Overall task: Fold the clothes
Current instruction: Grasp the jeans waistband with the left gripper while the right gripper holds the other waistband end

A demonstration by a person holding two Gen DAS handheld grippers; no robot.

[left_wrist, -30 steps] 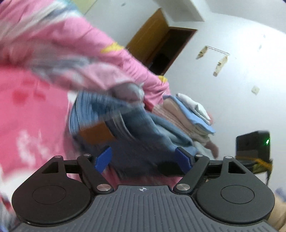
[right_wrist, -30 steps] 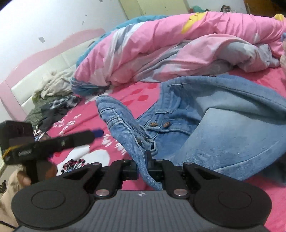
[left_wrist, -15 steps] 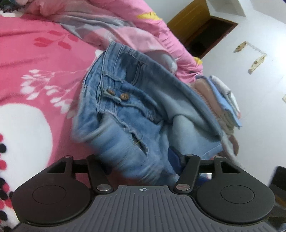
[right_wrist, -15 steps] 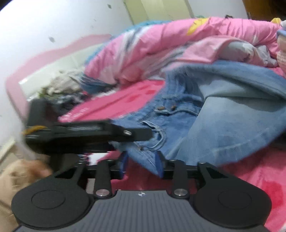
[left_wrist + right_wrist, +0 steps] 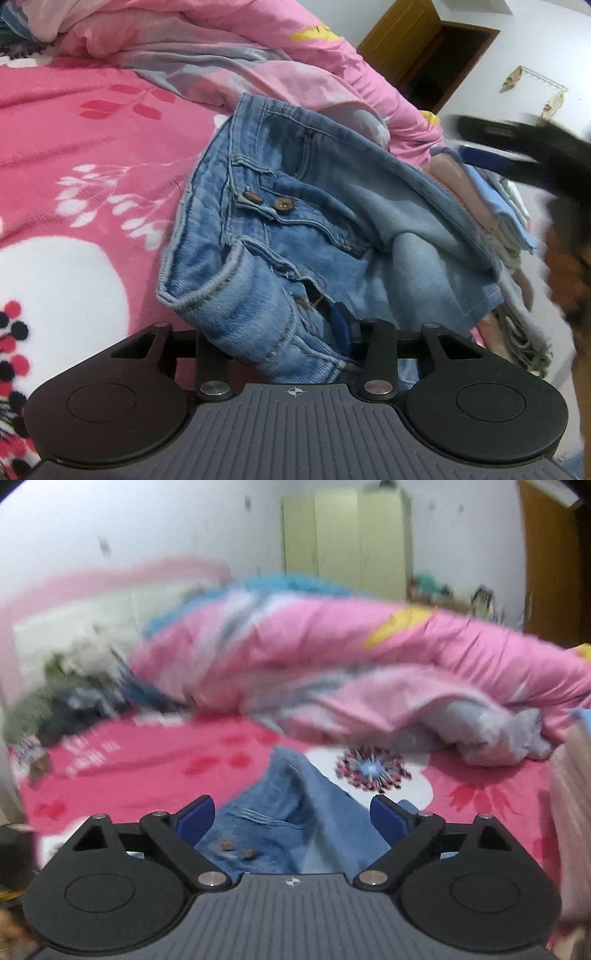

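Right hand-held gripper (image 5: 291, 819) released jeans (image 5: 280, 251), jaws opening; left hand-held gripper (image 5: 280, 339) closing on them.

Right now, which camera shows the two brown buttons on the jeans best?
The left wrist view: the buttons sit sharp and unobstructed mid-frame on the jeans. The right wrist view shows them only blurred, low by the gripper.

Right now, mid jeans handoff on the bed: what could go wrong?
1. The left tongs have just been closing on a thick bunched fold of the jeans near the fly; they may catch only some layers and slip.
2. The right tongs have just opened wide and hold nothing, so the jeans hang on one grip and could slump crooked.
3. The folded stack sits right beside the jeans; dragging could topple it.
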